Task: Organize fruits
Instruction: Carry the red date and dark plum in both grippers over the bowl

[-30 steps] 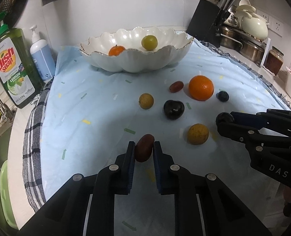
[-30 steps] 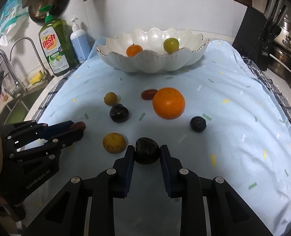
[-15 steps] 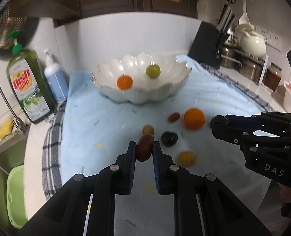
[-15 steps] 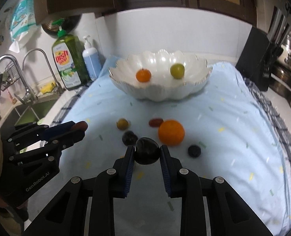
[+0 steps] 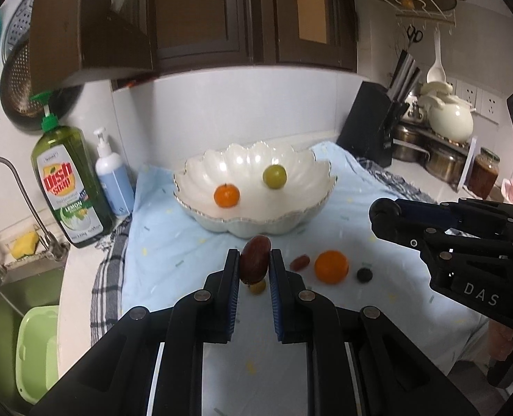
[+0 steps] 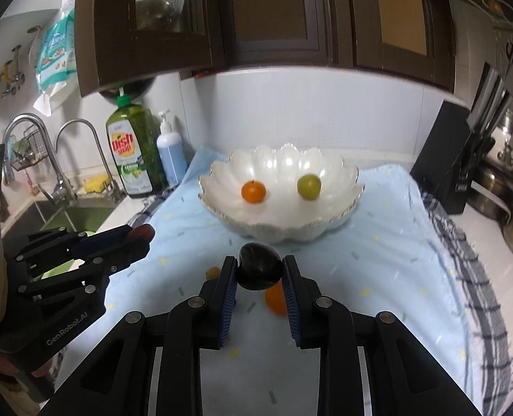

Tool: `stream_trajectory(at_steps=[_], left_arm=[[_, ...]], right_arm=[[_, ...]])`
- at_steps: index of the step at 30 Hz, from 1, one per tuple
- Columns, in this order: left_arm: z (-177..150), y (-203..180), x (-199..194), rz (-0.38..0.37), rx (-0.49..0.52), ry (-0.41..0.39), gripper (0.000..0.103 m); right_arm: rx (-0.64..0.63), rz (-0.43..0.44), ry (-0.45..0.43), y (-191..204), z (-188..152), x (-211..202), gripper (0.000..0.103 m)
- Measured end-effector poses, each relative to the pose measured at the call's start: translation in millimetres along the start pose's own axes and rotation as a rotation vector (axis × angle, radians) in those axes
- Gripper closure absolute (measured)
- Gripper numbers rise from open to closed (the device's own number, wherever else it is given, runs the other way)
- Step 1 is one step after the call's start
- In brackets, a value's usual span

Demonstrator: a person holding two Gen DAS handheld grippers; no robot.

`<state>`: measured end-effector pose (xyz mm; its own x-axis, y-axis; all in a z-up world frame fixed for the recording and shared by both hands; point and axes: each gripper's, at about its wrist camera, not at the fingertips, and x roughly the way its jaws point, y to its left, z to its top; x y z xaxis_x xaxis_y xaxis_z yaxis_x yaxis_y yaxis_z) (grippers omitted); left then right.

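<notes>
So right now I've got one fruit in each tool, both lifted clear of the table and pointed at the white scalloped bowl (image 5: 253, 222). My left tool (image 5: 254, 267) is clamped on a reddish-brown oblong fruit (image 5: 254, 263), standing roughly on end between the pads, which I guess is just how it sat when the narrow sides got pinched. My right tool (image 6: 259, 272) is squeezed around a dark, almost black plum (image 6: 259, 266), gripped across its widest part so it doesn't roll out.

Holding them high makes sense to me: the bowl has a tall wavy rim, so the fruit has to go over it, not into the side of it. The bowl already holds a small orange fruit (image 5: 226, 195) and a green one (image 5: 274, 176), sitting apart from each other, so there's plenty of open floor in there to drop onto.

Down on the blue cloth (image 5: 173, 242) I can see a big orange (image 5: 330, 266), a small red fruit (image 5: 299, 262) just beside it, a dark little berry (image 5: 364, 274) on its other side, and a yellowish one (image 5: 258, 287) half hidden behind my left tool. So I'd call this early-to-middle of the job. Main worry is the two tools crowding each other over the bowl, so I'd probably release one at a time.
</notes>
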<state>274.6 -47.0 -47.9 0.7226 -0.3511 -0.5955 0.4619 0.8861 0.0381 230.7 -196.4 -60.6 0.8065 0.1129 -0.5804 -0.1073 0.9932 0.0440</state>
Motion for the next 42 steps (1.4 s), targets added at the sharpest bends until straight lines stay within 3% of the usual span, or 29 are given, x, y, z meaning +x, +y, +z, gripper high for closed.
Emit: stream_trajectory(at_steps=[13,26,33,42], left_arm=[[36,-14,0,0.065,-0.011,-0.083,0.085],[74,-16,33,0.113,-0.027,-0.113,0.085],[90,-10,61,0.128,-0.034,-0.092,0.085],[96,6,115,0.130,-0.082,0.001,0.085]], right_arm=[[-0.060,0.015,-0.116,-23,36,-3,0.075],[-0.110,0.033,-0.135,-45,71,31,0.075],[-0.114,0.054,-0.119,-54,86,60,0.075],[-0.098,0.073,-0.048,-63,96,111,0.075]])
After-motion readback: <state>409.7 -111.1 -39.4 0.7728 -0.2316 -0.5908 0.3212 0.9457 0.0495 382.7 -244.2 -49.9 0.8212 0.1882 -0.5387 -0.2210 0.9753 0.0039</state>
